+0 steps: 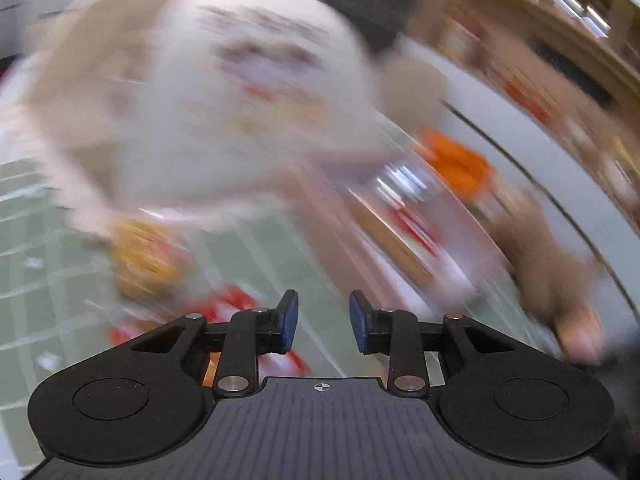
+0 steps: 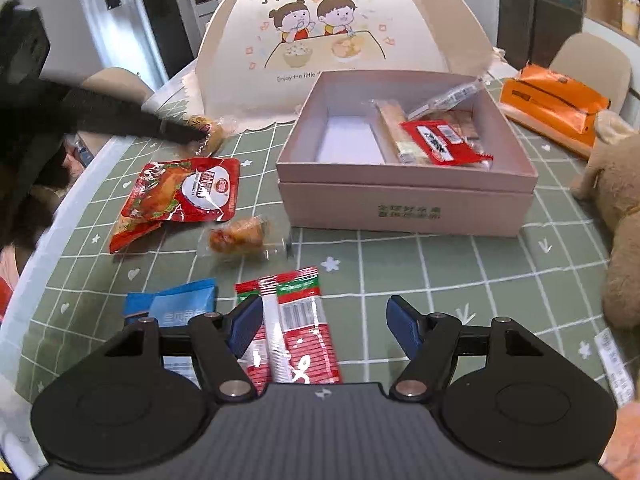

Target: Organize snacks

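In the right wrist view my right gripper stands open low over a red, green and white stick pack, its pads not touching it. A blue packet lies to its left. Further off lie a red chicken pack and a small wrapped orange snack. The pink box holds a red packet and wafer sticks. My left gripper reaches in from the left beside a wrapped bun. In its own blurred view the left gripper has a gap with nothing between the pads.
A domed food cover with a cartoon stands behind the box. An orange tissue pack and a brown plush toy sit at the right. The green checked tablecloth ends at a white edge on the left.
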